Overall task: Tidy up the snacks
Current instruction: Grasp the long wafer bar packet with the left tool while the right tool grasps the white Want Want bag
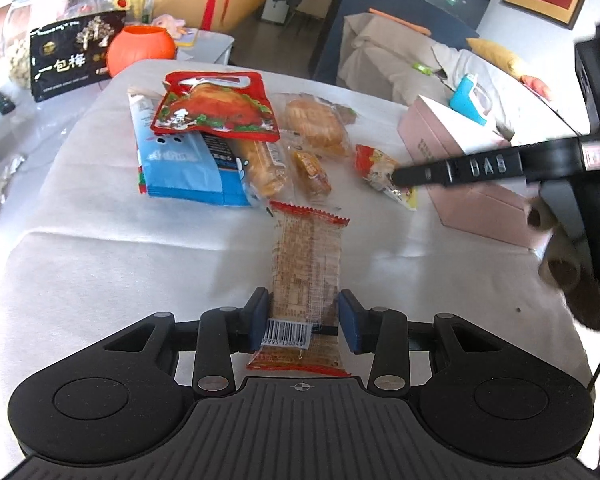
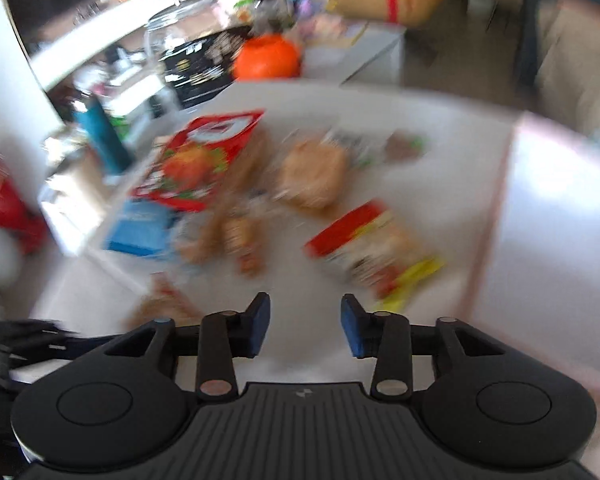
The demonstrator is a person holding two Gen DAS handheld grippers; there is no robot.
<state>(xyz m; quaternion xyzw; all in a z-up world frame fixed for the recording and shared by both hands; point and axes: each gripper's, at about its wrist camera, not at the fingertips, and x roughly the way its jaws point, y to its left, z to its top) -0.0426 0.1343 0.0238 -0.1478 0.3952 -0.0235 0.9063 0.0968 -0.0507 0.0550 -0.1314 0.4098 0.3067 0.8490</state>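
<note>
Sorting is in hand: the left hand-held gripper grasps a long cracker packet near its barcode end, both blue pads pressed on its sides, at the lower middle of the left wrist view. The packet is clear plastic with red zigzag ends and pale brown crackers inside; it looks light, and I judge it may bend if lifted by one end.

The right hand-held gripper is released, with nothing between its pads. In the left wrist view it reaches in from the right edge toward a small red and yellow packet, which lies just beside the pink box on the white tabletop.

The next move, I think, is to carry the cracker packet to the box or to the pile at upper middle. The right wrist view is blurred.
</note>
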